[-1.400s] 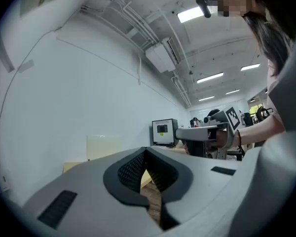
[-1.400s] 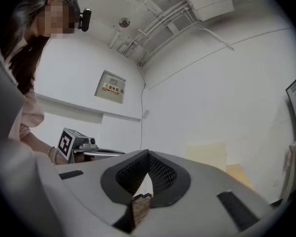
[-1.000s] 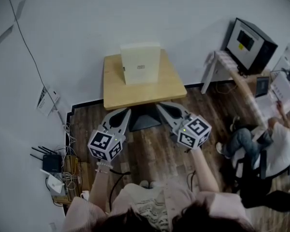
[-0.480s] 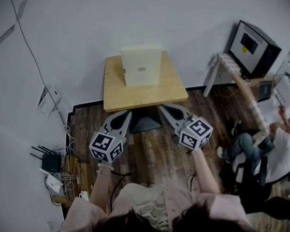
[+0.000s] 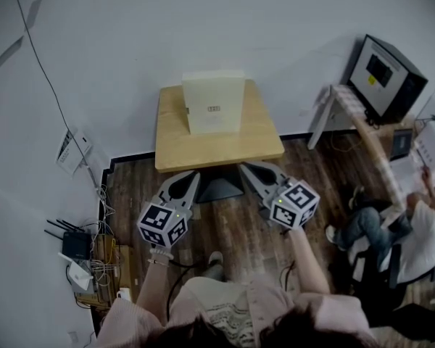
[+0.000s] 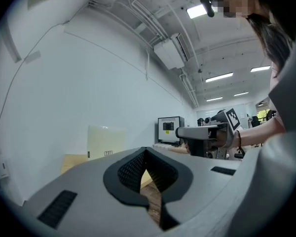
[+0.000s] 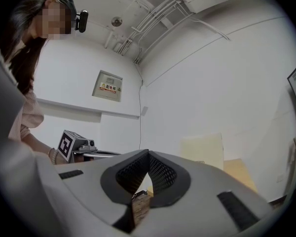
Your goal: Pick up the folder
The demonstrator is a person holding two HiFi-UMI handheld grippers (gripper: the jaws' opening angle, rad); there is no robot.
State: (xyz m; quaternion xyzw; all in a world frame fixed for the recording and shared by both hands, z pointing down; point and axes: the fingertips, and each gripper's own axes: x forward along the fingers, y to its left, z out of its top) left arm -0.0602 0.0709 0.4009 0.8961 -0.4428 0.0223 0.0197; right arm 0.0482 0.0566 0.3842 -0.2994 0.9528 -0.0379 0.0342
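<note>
A pale cream folder (image 5: 213, 101) stands upright against the white wall at the back of a small wooden table (image 5: 174, 142). It also shows in the left gripper view, folder (image 6: 106, 139), and in the right gripper view, folder (image 7: 202, 150). My left gripper (image 5: 191, 177) is shut and empty, pointing at the table's near left edge. To its right my right gripper (image 5: 248, 169) is shut too, empty, just short of the near right edge. Both stay well clear of the folder.
The table's dark pedestal base (image 5: 217, 185) sits on the wood floor between the grippers. A router and tangled cables (image 5: 83, 256) lie at the left. A monitor (image 5: 386, 75) on a bench and a seated person (image 5: 406, 227) are at the right.
Both grippers have drifted slightly forward toward the table's near edge. Their jaws stayed shut.
</note>
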